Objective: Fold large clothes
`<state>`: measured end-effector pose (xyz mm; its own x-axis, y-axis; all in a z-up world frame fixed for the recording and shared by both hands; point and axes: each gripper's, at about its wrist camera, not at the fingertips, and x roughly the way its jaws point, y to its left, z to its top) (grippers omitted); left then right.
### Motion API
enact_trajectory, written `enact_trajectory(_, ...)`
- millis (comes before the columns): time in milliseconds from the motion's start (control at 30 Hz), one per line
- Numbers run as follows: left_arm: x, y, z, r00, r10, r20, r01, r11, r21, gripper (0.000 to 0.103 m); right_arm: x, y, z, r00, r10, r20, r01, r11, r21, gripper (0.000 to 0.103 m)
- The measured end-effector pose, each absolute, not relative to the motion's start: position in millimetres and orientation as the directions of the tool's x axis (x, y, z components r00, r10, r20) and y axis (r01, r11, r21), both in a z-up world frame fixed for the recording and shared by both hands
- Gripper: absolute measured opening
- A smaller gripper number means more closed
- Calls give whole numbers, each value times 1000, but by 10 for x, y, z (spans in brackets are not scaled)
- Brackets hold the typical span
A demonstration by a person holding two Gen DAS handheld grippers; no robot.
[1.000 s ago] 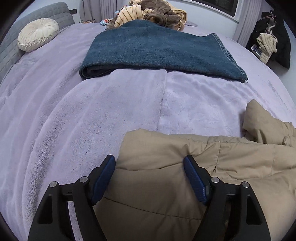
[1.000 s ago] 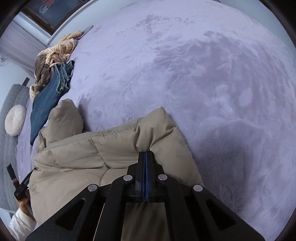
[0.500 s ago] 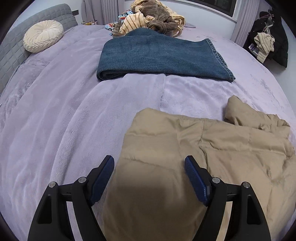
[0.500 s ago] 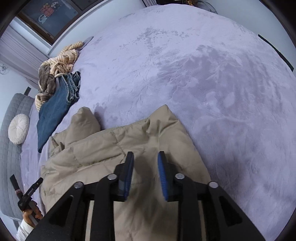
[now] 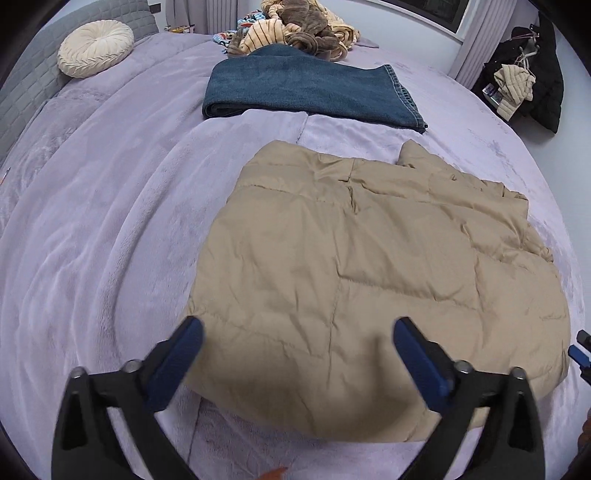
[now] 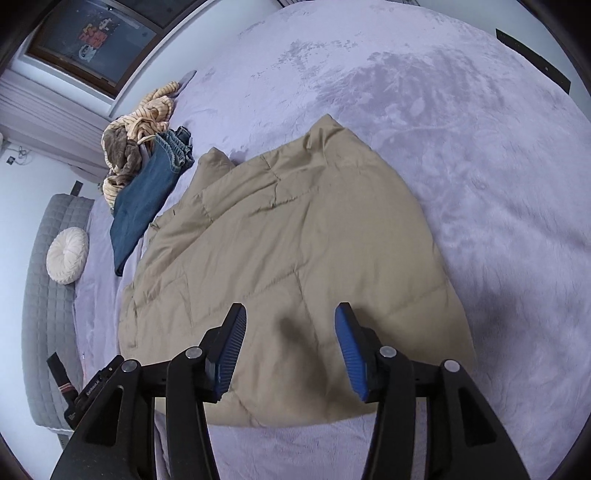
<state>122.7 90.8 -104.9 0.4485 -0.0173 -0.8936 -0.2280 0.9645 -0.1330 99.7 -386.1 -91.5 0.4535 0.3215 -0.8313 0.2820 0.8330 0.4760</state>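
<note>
Item: tan padded jacket (image 5: 362,266), folded on bed (image 5: 110,229), lying ahead below my left tongs (image 5: 295,354) and right tongs (image 6: 290,347); both opening, gripping nothing.

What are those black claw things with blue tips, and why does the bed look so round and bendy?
No robot here: a person holds a grabbing tool in each hand. A camera on each tool looks along its jaws, and its wide lens bends the picture. One view comes from the left gripper, the other from the right gripper. Both sets of jaws are opening and hold nothing. Below them a tan puffy jacket, folded over, lies on the purple bedspread. Farther off are folded blue jeans, a pile of striped and brown clothes, and a round cream cushion. The edge of the left tool shows in the right view.
</note>
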Motion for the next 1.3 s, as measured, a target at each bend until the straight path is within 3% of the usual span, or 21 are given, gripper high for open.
enact_trajectory(367,768,742,-1089,382,-70,-922,-278,942,-186,103,494,-3902,-1061,422,386,-820,327,779,535,65)
enact_trajectory(400,731,720,-1106,376,-73,-924,-284,940,-190,103,456,-3905,-1091,418,403,-814,329,768,549,68)
enact_trajectory(433,691,686,-1122,371,-76,-926,-287,939,-192,103,426,-3907,-1121,415,416,-809,331,759,560,78)
enact_trajectory(633,532,480,-1204,336,-68,-940,-278,946,-168,103,294,-3932,-1276,407,459,-790,344,724,598,81)
enact_trajectory(700,489,447,-1222,331,-80,-940,-275,945,-177,103,278,-3942,-1304,404,466,-787,348,718,603,87)
enact_trajectory(1300,330,670,-1420,304,-138,-942,-265,938,-223,103,92,-3756,-1531,424,455,-783,418,668,615,89)
